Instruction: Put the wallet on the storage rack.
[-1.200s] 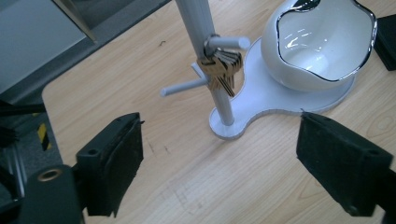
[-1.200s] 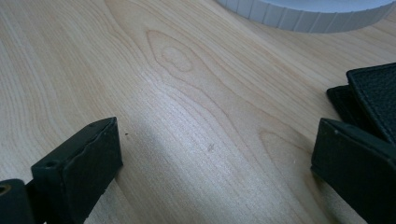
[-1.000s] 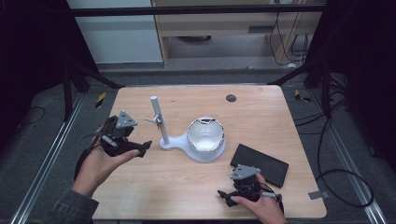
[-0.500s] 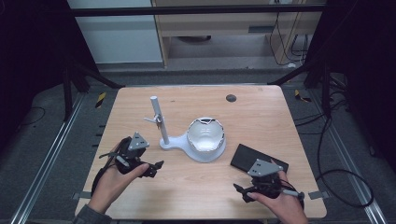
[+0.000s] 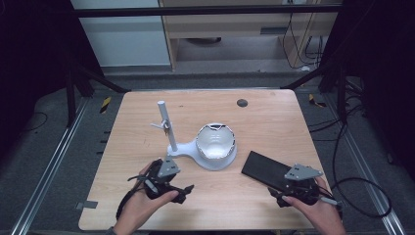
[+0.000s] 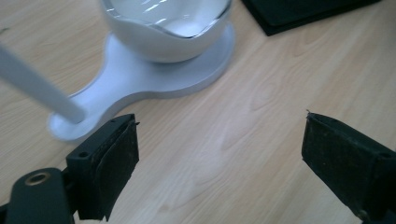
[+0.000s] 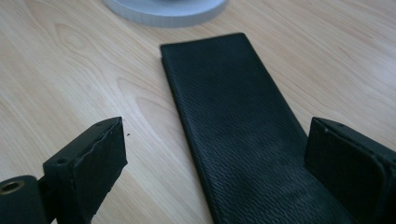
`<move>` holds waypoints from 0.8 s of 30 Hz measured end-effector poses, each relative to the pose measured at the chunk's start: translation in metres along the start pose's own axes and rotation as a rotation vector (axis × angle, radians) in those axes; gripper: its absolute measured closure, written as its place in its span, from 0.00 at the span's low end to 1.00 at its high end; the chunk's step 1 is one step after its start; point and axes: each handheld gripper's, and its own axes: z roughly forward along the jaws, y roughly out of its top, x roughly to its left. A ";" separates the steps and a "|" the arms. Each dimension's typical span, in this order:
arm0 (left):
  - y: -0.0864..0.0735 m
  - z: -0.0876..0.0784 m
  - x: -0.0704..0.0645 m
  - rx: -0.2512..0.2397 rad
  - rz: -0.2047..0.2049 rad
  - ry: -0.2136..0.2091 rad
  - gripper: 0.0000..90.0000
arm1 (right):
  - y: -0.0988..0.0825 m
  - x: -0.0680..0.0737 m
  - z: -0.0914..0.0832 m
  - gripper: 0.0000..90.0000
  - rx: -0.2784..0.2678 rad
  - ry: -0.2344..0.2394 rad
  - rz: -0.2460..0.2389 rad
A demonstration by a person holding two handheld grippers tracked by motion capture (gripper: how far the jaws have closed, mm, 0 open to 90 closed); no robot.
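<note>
Plainly unlabelled black case (image 7: pixel 243 126) between the gaping right hand-held gripper (image 7: pixel 215 163), left hand-held gripper (image 6: pixel 219 158) likewise apart, empty.

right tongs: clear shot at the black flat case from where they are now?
Probably yes. The right tongs stand open right at the near end of the black flat case, which runs between the jaws in the right gripper view. Nothing lies on it; the white stand base sits apart beyond its far end.
</note>
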 end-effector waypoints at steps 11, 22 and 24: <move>0.042 0.062 -0.033 -0.024 0.040 -0.083 0.18 | -0.012 -0.013 -0.005 0.08 0.012 -0.007 0.022; 0.073 0.117 -0.057 -0.069 0.018 -0.119 0.30 | -0.023 -0.015 -0.014 0.11 0.020 -0.004 0.005; 0.076 0.124 -0.055 -0.068 0.060 -0.106 0.30 | -0.025 -0.014 -0.016 0.11 0.016 -0.005 0.008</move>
